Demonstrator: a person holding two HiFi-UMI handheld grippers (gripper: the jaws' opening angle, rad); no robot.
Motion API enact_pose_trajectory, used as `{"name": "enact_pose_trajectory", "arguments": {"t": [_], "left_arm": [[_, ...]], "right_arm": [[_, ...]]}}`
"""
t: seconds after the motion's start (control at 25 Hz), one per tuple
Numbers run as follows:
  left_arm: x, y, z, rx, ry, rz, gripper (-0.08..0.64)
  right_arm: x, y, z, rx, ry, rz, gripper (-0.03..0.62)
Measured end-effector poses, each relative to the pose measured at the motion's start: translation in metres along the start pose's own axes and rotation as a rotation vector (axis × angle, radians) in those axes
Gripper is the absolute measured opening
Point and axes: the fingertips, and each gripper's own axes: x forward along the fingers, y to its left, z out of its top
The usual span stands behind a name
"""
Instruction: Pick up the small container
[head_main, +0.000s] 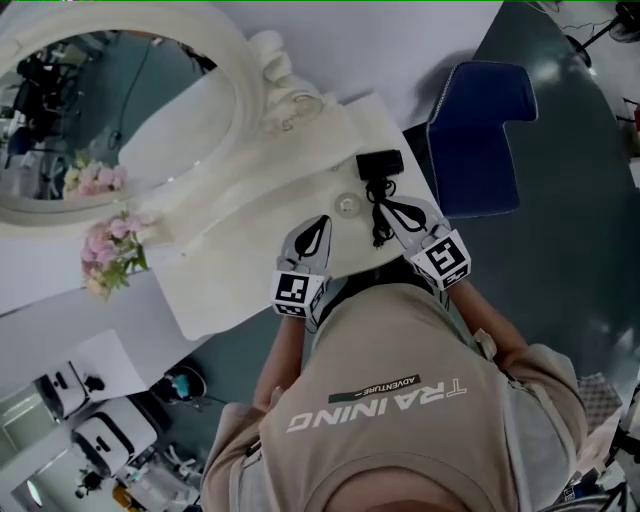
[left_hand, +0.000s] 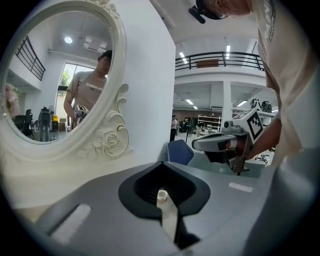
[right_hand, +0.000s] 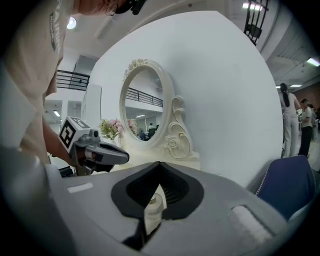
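Note:
The small container (head_main: 347, 205) is a pale round pot that stands on the white dressing table (head_main: 250, 260), between and just ahead of the two gripper tips. My left gripper (head_main: 321, 220) lies to its left, jaws shut and holding nothing. To its right is my right gripper (head_main: 388, 207), also shut and holding nothing. In the left gripper view the small container's top (left_hand: 161, 196) shows through the slit of the closed jaws, with the right gripper (left_hand: 220, 144) across from it. The right gripper view shows the small container (right_hand: 152, 202) the same way, and the left gripper (right_hand: 100, 152) beyond it.
An oval mirror (head_main: 110, 110) in an ornate white frame stands at the back of the table. Pink flowers (head_main: 110, 250) are at its left end. A black device (head_main: 380, 163) with a cable lies beside the right gripper. A blue chair (head_main: 480, 130) stands off the table's right edge.

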Motion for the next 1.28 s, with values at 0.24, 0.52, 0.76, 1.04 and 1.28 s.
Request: {"name": "enact_pose_trajectory", "arguments": {"t": [0.24, 0.52, 0.76, 1.04, 1.28], "left_arm": [[0.011, 0.002, -0.020, 0.058, 0.052, -0.024, 0.018], [0.027, -0.014, -0.034, 0.139, 0.110, -0.146, 0.114], [0.044, -0.011, -0.065, 0.161, 0.190, -0.202, 0.207], [0.068, -0.001, -0.095, 0.145, 0.252, -0.244, 0.330], [0.079, -0.006, -0.120, 0.180, 0.291, -0.319, 0.370]], "right_arm": [[-0.005, -0.008, -0.008, -0.003, 0.011, -0.006, 0.003], [-0.014, -0.014, -0.008, 0.014, 0.018, -0.055, 0.003], [-0.020, -0.024, -0.009, 0.051, 0.012, -0.127, 0.003], [-0.024, -0.033, -0.017, 0.068, 0.050, -0.166, 0.003], [-0.017, -0.034, -0.013, 0.071, 0.053, -0.175, 0.003]]}}
